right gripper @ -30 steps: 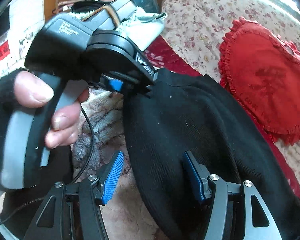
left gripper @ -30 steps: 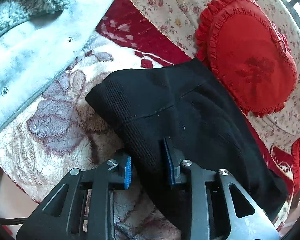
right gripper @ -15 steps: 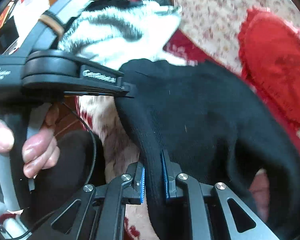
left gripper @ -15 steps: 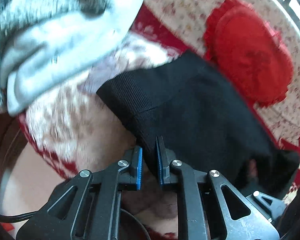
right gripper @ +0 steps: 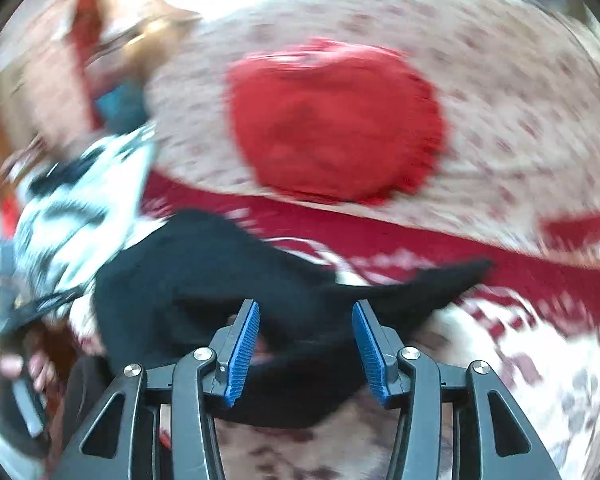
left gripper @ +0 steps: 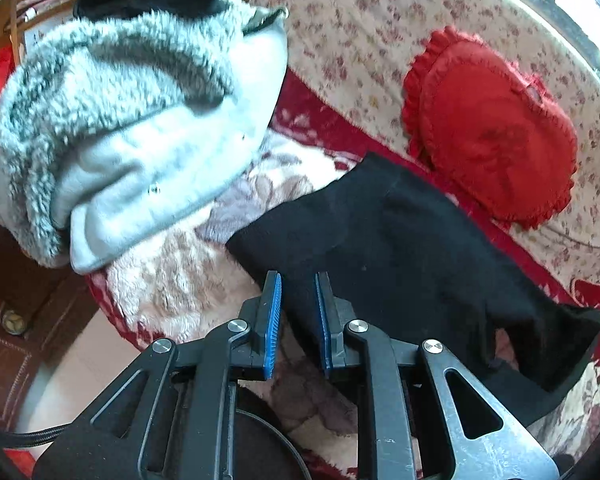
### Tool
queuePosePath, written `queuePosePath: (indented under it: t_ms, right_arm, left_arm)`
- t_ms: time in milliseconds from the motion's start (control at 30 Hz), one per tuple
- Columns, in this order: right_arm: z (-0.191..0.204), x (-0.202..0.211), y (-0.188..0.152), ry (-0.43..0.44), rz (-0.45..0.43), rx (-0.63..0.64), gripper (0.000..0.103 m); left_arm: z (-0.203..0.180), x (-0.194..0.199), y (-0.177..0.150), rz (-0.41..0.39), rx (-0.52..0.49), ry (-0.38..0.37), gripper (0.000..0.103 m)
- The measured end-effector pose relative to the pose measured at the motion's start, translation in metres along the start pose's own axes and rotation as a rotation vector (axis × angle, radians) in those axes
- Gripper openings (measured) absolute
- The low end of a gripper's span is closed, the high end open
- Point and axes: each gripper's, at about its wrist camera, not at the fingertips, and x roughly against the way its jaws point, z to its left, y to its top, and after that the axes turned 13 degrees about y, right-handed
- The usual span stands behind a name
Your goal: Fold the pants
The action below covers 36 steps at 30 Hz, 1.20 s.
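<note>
The left tool [left gripper: 297, 317] sits partly open with the near edge of the black pants [left gripper: 411, 252] lying between its blue pads, probably slackened to let the fold settle. The right tool [right gripper: 304, 343] gapes wide above the cloth, gripping nothing (its view is badly blurred). Beyond, the pants lie on a plush floral blanket [left gripper: 172, 280]; a fleece jacket [left gripper: 132, 128] at ten o'clock, a red cushion [left gripper: 491, 128] at one against the sofa back.
</note>
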Motion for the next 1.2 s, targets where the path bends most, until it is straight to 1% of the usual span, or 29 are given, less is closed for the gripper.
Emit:
queuePosePath:
  t_ms: [33, 67, 167, 200, 233, 300, 333, 400, 500, 567, 667, 700, 800, 867, 933, 967, 1000, 1067, 1100, 1133, 1200]
  right_arm:
    - [-0.011, -0.003, 0.001, -0.020, 0.004, -0.049, 0.047]
    - [-0.016, -0.006, 0.000, -0.014, 0.003, -0.077, 0.047]
    - [-0.034, -0.021, 0.003, 0.034, 0.022, -0.179, 0.047]
    - [-0.039, -0.024, 0.004, 0.045, 0.025, -0.198, 0.047]
    - [-0.044, -0.025, -0.004, 0.045, 0.031, -0.203, 0.047]
    - [-0.050, -0.023, -0.013, -0.001, 0.068, -0.184, 0.045]
    - [-0.051, -0.019, -0.020, -0.032, 0.096, -0.160, 0.043]
    - [-0.057, -0.008, -0.037, -0.080, 0.136, -0.136, 0.042]
    - [-0.081, 0.001, -0.064, -0.088, 0.175, -0.194, 0.042]
    - [-0.097, 0.006, -0.072, -0.061, 0.153, -0.260, 0.042]
    - [-0.114, 0.014, -0.072, 0.042, 0.041, -0.354, 0.042]
    - [-0.120, 0.013, -0.071, 0.063, 0.019, -0.385, 0.042]
    - [-0.124, 0.012, -0.066, 0.124, -0.021, -0.430, 0.042]
    - [-0.125, 0.010, -0.065, 0.126, -0.027, -0.440, 0.042]
    - [-0.129, -0.001, -0.062, 0.097, -0.001, -0.441, 0.042]
    - [-0.134, -0.009, -0.061, 0.099, 0.001, -0.438, 0.042]
    - [-0.138, -0.016, -0.060, 0.114, -0.007, -0.435, 0.040]
    - [-0.143, -0.024, -0.058, 0.122, -0.022, -0.425, 0.014]
    - [-0.142, -0.024, -0.055, 0.134, -0.046, -0.414, 0.010]
    - [-0.141, -0.021, -0.051, 0.155, -0.070, -0.402, 0.008]
    - [-0.133, -0.002, -0.034, 0.181, -0.129, -0.351, 0.007]
  left_arm:
    - [-0.003, 0.003, 0.000, -0.007, -0.011, -0.003, 0.014]
    - [-0.008, 0.005, 0.001, -0.010, -0.023, -0.005, 0.014]
    - [-0.023, 0.005, 0.002, 0.000, -0.056, -0.020, 0.014]
    - [-0.029, 0.005, 0.002, 0.006, -0.066, -0.026, 0.014]
    - [-0.034, 0.005, 0.001, 0.012, -0.076, -0.033, 0.014]
    - [-0.041, 0.007, -0.002, 0.015, -0.089, -0.047, 0.014]
    - [-0.044, 0.009, -0.004, 0.016, -0.094, -0.051, 0.014]
    - [-0.049, 0.008, -0.008, 0.022, -0.112, -0.055, 0.014]
    - [-0.059, 0.006, -0.011, 0.032, -0.135, -0.060, 0.014]
    - [-0.068, 0.006, -0.014, 0.044, -0.147, -0.077, 0.014]
    - [-0.080, 0.011, -0.017, 0.038, -0.173, -0.091, 0.014]
    - [-0.085, 0.014, -0.019, 0.034, -0.193, -0.090, 0.014]
    - [-0.093, 0.019, -0.023, 0.029, -0.230, -0.089, 0.014]
    - [-0.095, 0.022, -0.026, 0.019, -0.245, -0.078, 0.014]
    - [-0.096, 0.019, -0.027, 0.029, -0.247, -0.077, 0.014]
    - [-0.097, 0.018, -0.027, 0.038, -0.247, -0.079, 0.014]
    - [-0.098, 0.018, -0.028, 0.046, -0.246, -0.081, 0.014]
    - [-0.101, 0.019, -0.029, 0.053, -0.246, -0.088, 0.014]
    - [-0.102, 0.020, -0.030, 0.053, -0.250, -0.088, 0.014]
    - [-0.104, 0.022, -0.030, 0.050, -0.258, -0.086, 0.014]
    - [-0.106, 0.024, -0.029, 0.044, -0.265, -0.083, 0.014]
